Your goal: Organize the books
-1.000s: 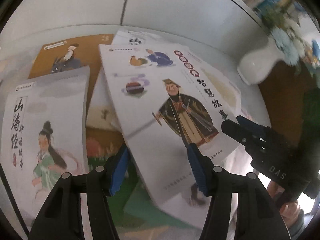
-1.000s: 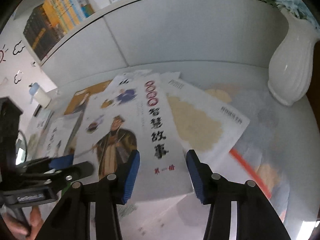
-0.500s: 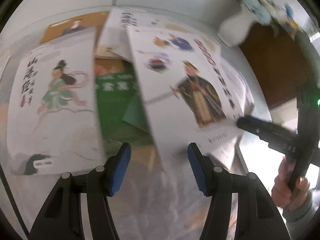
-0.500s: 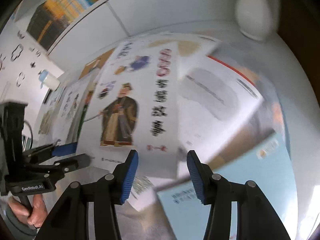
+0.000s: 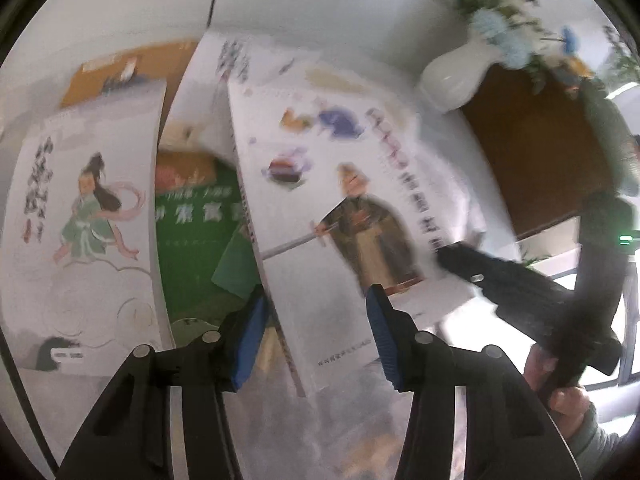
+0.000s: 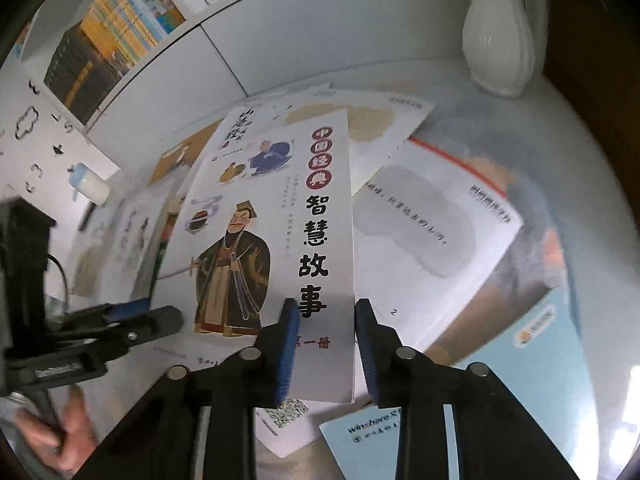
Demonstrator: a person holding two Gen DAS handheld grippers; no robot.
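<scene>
Little looks sorted: thin paperback books lie fanned and overlapping across the pale tabletop point(image 6: 500, 128), so nearly all the stacking is left. The white picture book with a robed, bearded figure point(image 6: 256, 240) sits tilted atop the heap. The right gripper point(image 6: 322, 344) is closing on its six o'clock corner. The left gripper point(image 5: 316, 330), also closing, straddles its spine edge, pads not yet pressing

White book point(image 6: 272, 248) titled 中国经典 智慧故事, blue book point(image 6: 532, 392) perhaps reading "winshare", open page point(image 6: 432, 232) numbered 2, other lettering blurred.
</scene>
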